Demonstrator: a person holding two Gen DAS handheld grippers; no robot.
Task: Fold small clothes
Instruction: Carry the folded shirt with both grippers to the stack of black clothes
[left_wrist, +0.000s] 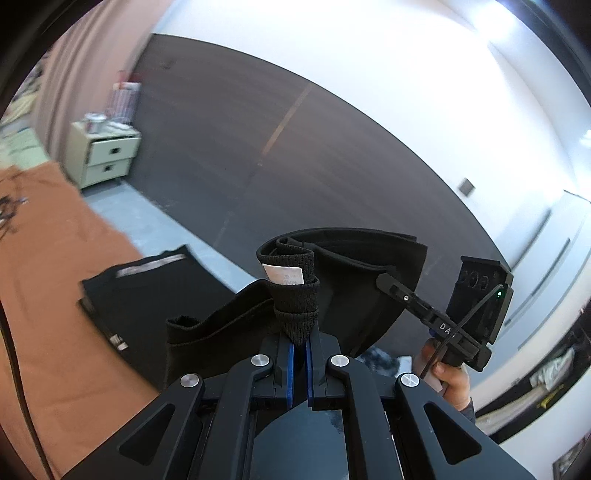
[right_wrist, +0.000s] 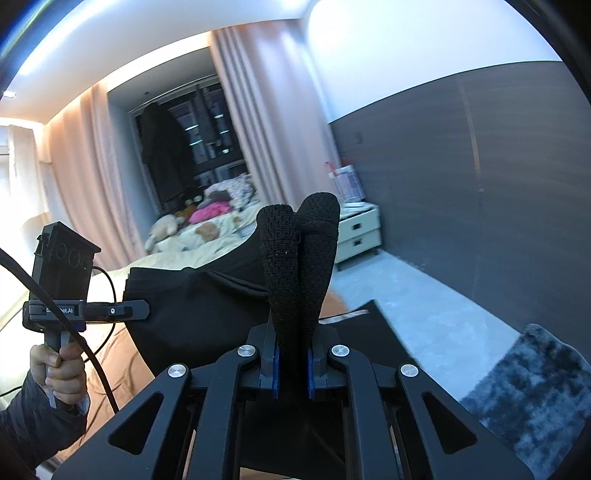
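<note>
A small black garment (left_wrist: 354, 288) hangs in the air between my two grippers, stretched by its waistband. My left gripper (left_wrist: 299, 325) is shut on one end of the band, where a white label (left_wrist: 284, 275) shows. My right gripper (right_wrist: 295, 295) is shut on the other end; the cloth (right_wrist: 192, 314) drapes to its left. Each gripper shows in the other's view: the right one (left_wrist: 391, 286) and the left one (right_wrist: 142, 309), both clamped on the cloth. Black folded clothes (left_wrist: 122, 291) lie on the brown bed cover (left_wrist: 55, 295) below.
A cream two-drawer nightstand (left_wrist: 105, 155) stands by the dark wall panel (left_wrist: 295, 155). A second bed with piled laundry (right_wrist: 214, 214) sits by the curtains. A grey fuzzy rug (right_wrist: 532, 387) lies on the pale floor. A black cable (left_wrist: 14, 350) runs across the cover.
</note>
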